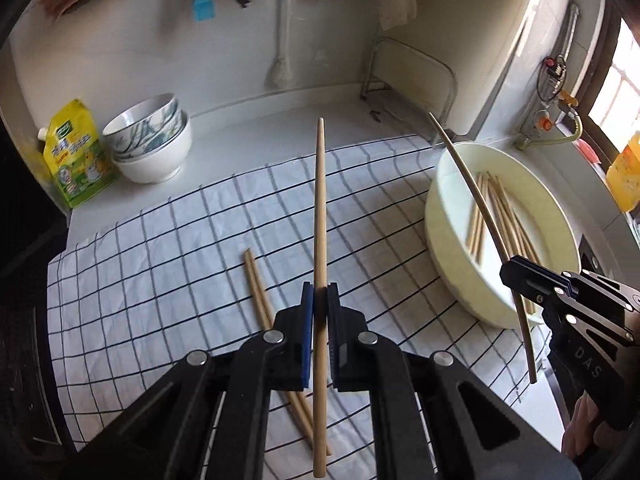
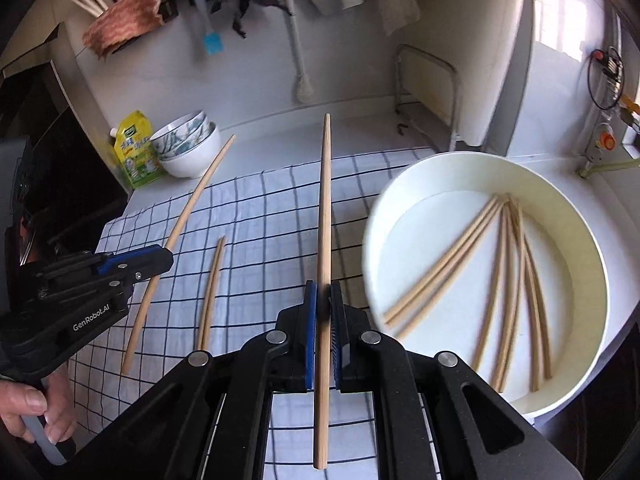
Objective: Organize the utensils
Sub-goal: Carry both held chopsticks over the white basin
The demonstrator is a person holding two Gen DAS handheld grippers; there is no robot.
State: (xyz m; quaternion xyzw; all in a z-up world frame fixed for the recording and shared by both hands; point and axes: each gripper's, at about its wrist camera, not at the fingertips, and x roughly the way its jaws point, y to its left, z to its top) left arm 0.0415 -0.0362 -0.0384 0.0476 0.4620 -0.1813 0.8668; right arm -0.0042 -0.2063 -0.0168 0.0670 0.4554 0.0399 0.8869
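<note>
Left wrist view, item one: my left gripper (image 1: pixel 320 300), jaws drawn narrow and clamped on a single chopstick (image 1: pixel 319 216). I hold it part-way along its length; the tip points away from me, the butt runs back under the jaws, and it hangs over the checked cloth (image 1: pixel 160 248).

Item two: my right gripper (image 2: pixel 324 300), likewise narrow, pinching a second chopstick (image 2: pixel 325 208) in the same fashion. From the left wrist view this gripper (image 1: pixel 520 276) sits at the near rim of the basin (image 1: pixel 444 232), its chopstick (image 1: pixel 476 188) crossing above the basin.

Item three: basin, round and white, standing at the right edge of the cloth and partly on it. I count roughly seven chopsticks inside (image 2: pixel 508 280), fanned out from a common point at the far side; blur keeps me from an exact count.

Item four: loose pair of chopsticks (image 1: pixel 256 284) lying together on the cloth, left of the basin, partly hidden beneath my left gripper.

Item five: stacked bowls (image 1: pixel 152 140) on the counter beyond the far left corner of the cloth, with a yellow pouch (image 1: pixel 76 152) just left of them.

Item six: blue brush (image 1: pixel 203 7) hanging on the wall behind the bowls.
</note>
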